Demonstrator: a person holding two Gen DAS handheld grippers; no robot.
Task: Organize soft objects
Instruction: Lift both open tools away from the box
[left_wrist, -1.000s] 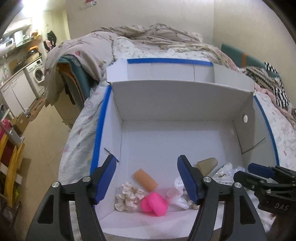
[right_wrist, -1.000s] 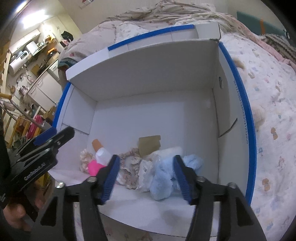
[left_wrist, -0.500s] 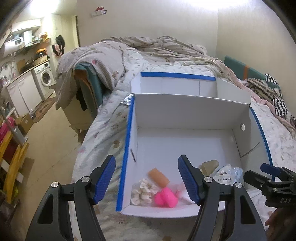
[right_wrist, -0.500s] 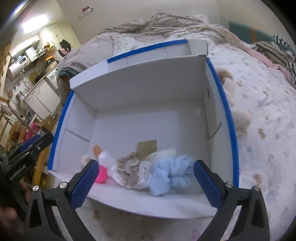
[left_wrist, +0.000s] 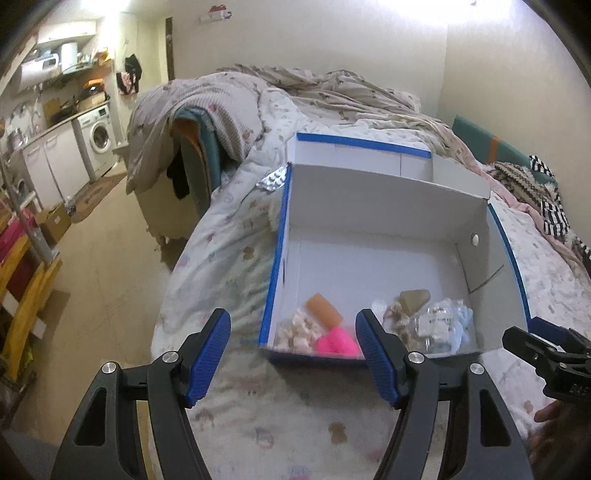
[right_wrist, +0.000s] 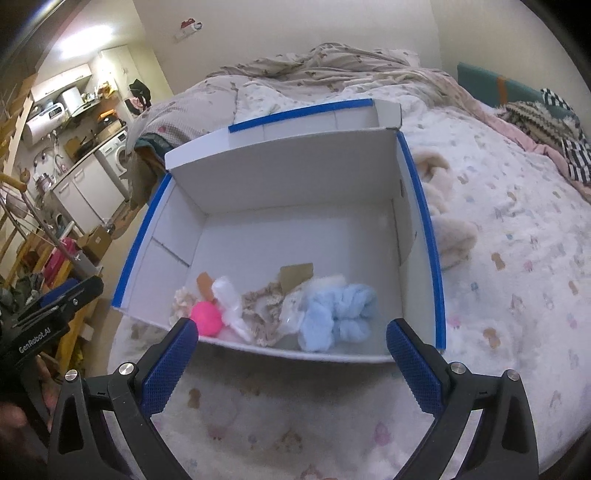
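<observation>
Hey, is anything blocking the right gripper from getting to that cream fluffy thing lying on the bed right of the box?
Nothing visible does. The right gripper is open and empty, and only bare bedsheet lies between it and the cream plush piece outside the box's right wall.

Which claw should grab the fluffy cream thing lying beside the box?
Probably the right claw: it is open and empty, and the cream plush lies on the bed just outside the box's right wall, on its side.

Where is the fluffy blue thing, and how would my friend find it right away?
Look on the bed for the big white box with blue edges. Inside, a row of small soft things lies along the near wall. The fluffy blue thing is at the right end of that row, beside a clear plastic wrapper; it is the only pale blue, furry one, much bigger than the pink ball.
</observation>
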